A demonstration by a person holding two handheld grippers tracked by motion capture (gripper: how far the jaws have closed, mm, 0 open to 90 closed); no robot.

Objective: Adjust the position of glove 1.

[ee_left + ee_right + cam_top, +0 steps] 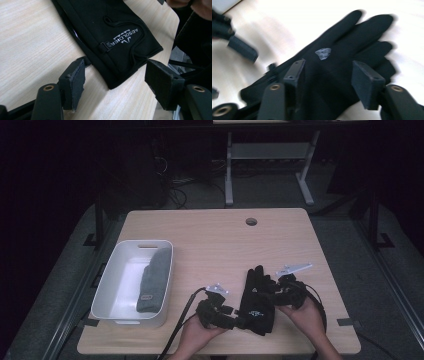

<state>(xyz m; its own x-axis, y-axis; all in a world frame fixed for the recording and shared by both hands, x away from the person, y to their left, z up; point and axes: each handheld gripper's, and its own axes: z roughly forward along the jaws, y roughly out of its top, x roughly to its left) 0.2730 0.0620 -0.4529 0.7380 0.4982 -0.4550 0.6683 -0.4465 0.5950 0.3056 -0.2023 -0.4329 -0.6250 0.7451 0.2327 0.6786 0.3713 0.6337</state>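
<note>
Left tongs (113,82) apart, straddling cuff of black glove (110,32) on table (30,37); right tongs (327,82) apart over its palm.

A black glove (257,299) with white printed lettering lies flat on the table, fingers pointing away from the person.

Both grippers matte black, handheld. Left gripper (235,319): grey three-cornered plate on top, black cable trailing off the back. Right gripper (272,292): same plate, cable looping behind it. Jaws are square black blocks; left gripper's pads (76,82) have a rough, frayed grey face. Brass-coloured round bushings sit at the base of each jaw arm. Forearms bare, no sleeves seen.
</note>
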